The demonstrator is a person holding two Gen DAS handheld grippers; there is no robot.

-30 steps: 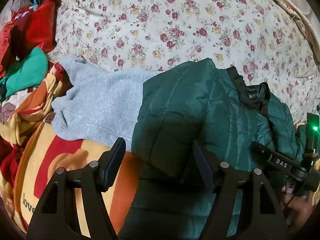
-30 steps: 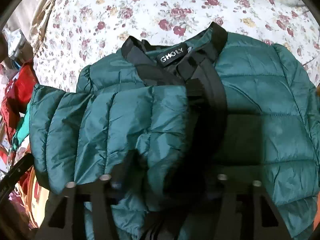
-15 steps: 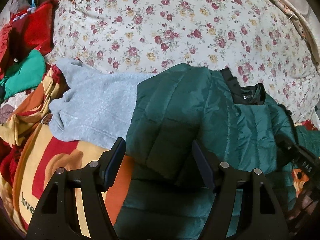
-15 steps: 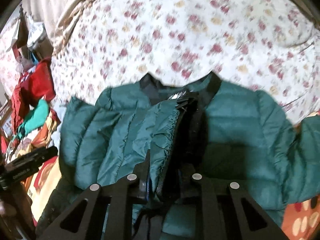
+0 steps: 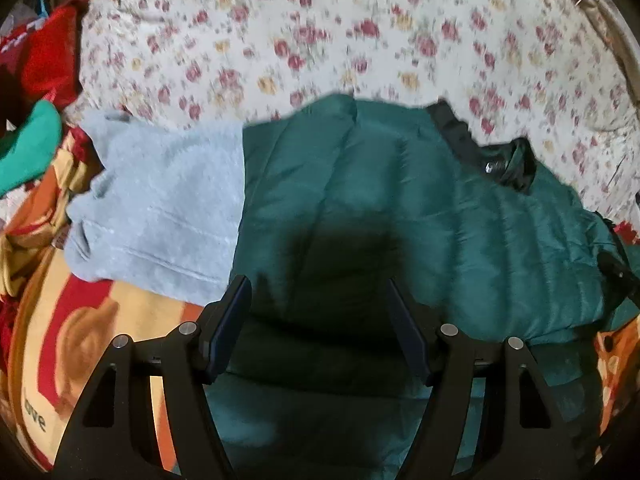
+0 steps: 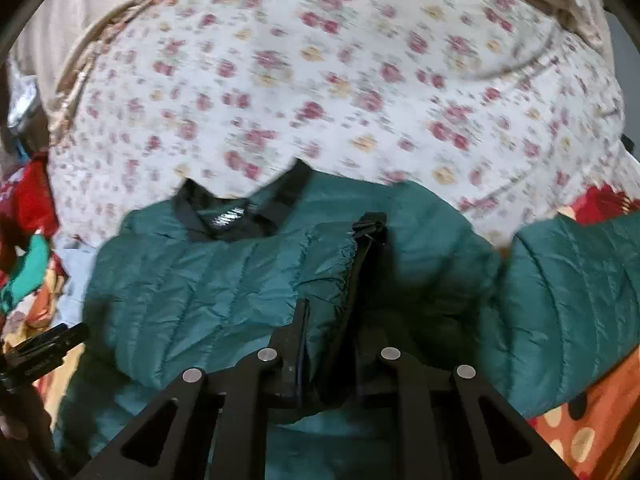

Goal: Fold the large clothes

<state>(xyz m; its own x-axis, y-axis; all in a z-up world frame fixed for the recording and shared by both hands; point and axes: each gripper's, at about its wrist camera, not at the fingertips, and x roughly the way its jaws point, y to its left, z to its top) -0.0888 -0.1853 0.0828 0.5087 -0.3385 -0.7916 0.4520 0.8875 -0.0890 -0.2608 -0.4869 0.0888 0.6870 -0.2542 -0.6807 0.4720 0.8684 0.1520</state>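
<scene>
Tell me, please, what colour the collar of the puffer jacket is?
The collar is black, on a dark green quilted jacket; the right wrist view shows it best.

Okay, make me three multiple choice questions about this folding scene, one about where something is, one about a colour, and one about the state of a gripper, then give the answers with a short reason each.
1. Where does the grey sweater lie in the left wrist view?
A. left of the green jacket
B. on top of the jacket
C. right of the jacket

2. What colour is the jacket's collar?
A. white
B. black
C. red

3. How does the right gripper stand?
A. wide open over bare bedding
C. out of view
B. closing on a fold of the jacket

Answers: 1 A, its edge runs under the jacket's left side. 2 B, a black band rings the neck. 3 B, green fabric sits pinched between its fingers.
</scene>
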